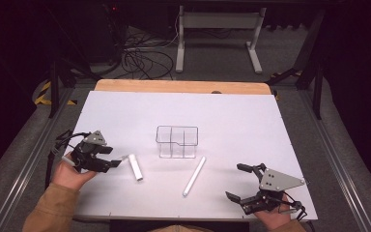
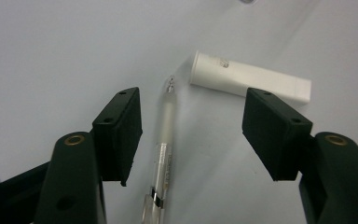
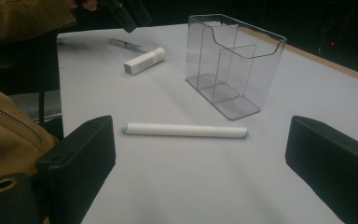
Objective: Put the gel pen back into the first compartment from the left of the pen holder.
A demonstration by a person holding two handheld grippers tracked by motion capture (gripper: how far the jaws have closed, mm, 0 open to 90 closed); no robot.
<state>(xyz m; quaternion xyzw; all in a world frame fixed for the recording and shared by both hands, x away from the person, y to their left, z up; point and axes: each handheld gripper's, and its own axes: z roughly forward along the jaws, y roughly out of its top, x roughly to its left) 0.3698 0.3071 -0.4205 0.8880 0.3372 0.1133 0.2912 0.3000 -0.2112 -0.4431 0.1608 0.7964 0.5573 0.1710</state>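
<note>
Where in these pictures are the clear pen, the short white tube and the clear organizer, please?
clear pen [image 2: 168, 123], left gripper view, on its frosted barrel.
short white tube [image 2: 249, 80], left gripper view, on the middle of its body.
clear organizer [image 3: 256, 58], right gripper view, on its near side wall.

Clear organizer stands mid-table. Short tube lies front-left of it, just beside a thin pen. Long marker lies front-right.

Dark room. White table w/ wooden far edge. Beyond it, away from the hand-held grippers: grey carpet floor, black cable tangle, white desk frame legs.
</note>
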